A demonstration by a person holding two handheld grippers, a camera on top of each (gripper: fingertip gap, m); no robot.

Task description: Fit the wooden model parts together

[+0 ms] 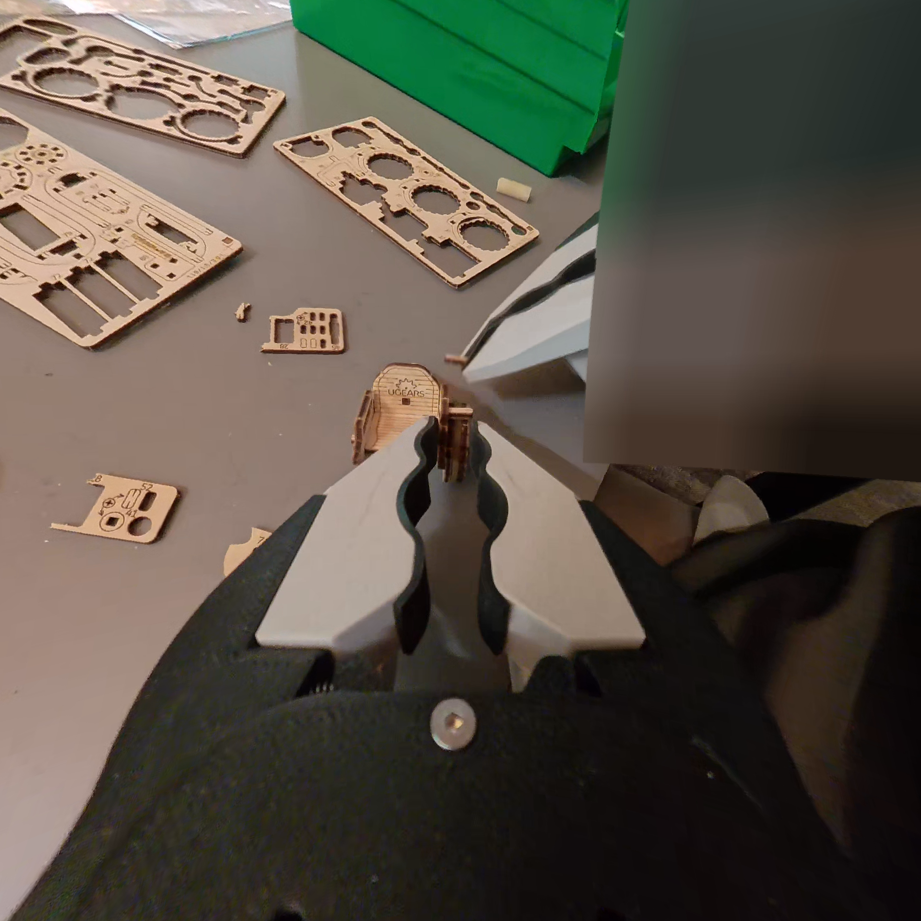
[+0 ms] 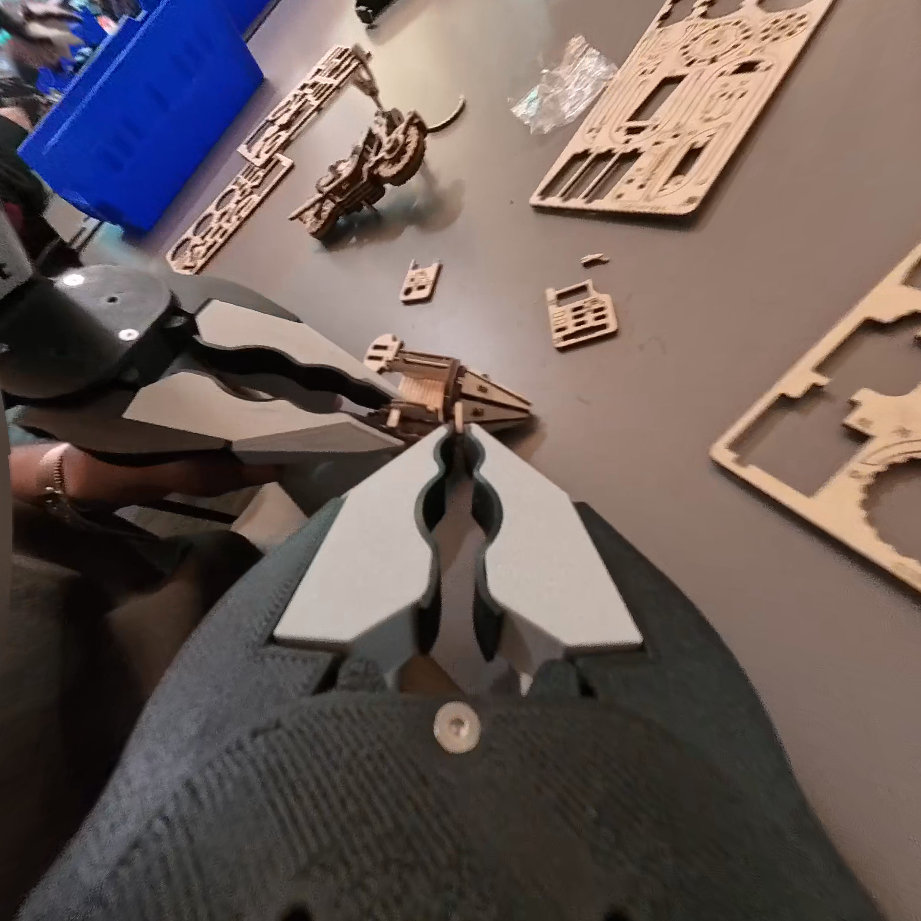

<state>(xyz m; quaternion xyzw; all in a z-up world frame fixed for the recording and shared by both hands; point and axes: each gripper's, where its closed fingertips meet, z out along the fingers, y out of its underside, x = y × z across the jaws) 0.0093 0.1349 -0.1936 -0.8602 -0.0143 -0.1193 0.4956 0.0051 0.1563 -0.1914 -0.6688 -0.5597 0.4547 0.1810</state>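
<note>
A small wooden model assembly (image 1: 398, 403) with a seat-shaped back stands on the grey table (image 1: 199, 423). My left gripper (image 1: 453, 433) is shut on its right side part. In the right wrist view the assembly (image 2: 478, 393) shows a pointed end, and the left gripper (image 2: 393, 408) holds it from the left. My right gripper (image 2: 457, 432) is shut on a tiny wooden peg (image 2: 457, 416), with the peg's tip right at the assembly's near edge. The left wrist view shows the right gripper (image 1: 466, 366) coming in from the right with the peg (image 1: 453, 358).
Punched-out wooden sheets (image 1: 408, 199) (image 2: 663, 119) lie around. Small loose wooden cards (image 1: 304, 331) (image 1: 124, 508) (image 2: 580, 314) lie near the assembly. A built wooden model (image 2: 369, 164), a plastic bag (image 2: 563, 84), a green bin (image 1: 473, 75) and a blue bin (image 2: 139, 109) are farther back.
</note>
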